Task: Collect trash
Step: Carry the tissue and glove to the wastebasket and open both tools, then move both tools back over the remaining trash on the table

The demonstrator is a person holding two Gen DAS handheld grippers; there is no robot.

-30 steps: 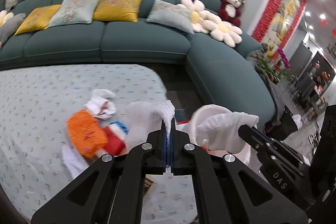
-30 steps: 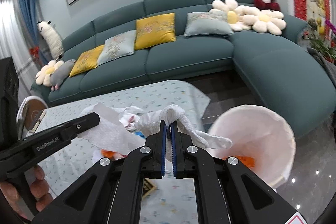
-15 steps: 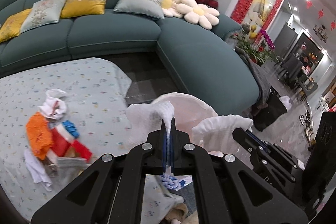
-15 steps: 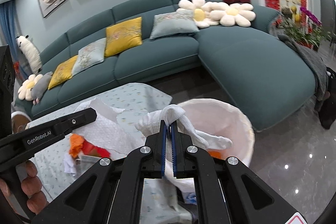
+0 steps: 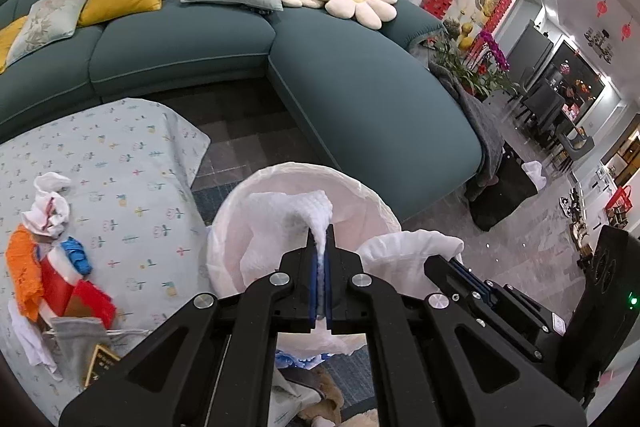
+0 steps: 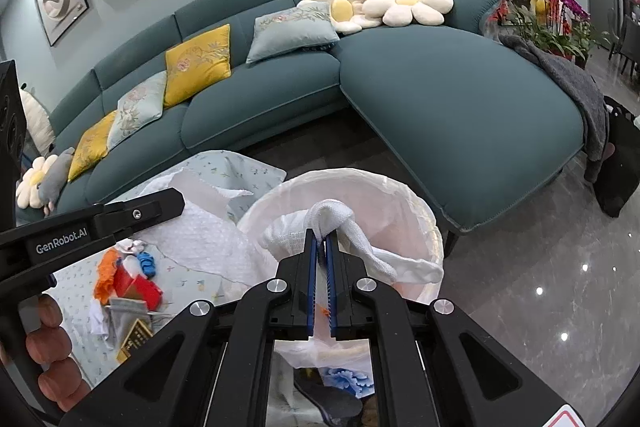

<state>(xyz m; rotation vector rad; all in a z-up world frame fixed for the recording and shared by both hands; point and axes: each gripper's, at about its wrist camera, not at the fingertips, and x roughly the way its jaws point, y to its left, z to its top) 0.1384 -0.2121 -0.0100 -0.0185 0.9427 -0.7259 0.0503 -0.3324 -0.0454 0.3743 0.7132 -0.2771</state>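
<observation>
Care is needed now: both left tongs (image 5: 321, 247) and right tongs (image 6: 321, 247) are closed on white tissue (image 5: 316, 211) above the lined bin (image 5: 372, 195), so each should open only over its mouth.

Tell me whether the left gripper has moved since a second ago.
Yes. The left gripper, shut on white tissue, left the trash pile on the table and now hangs over the lined bin.

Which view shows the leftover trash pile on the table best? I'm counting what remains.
The left wrist view: the trash pile lies unobstructed. In the right wrist view, the left gripper and held white paper partly cover it.
</observation>
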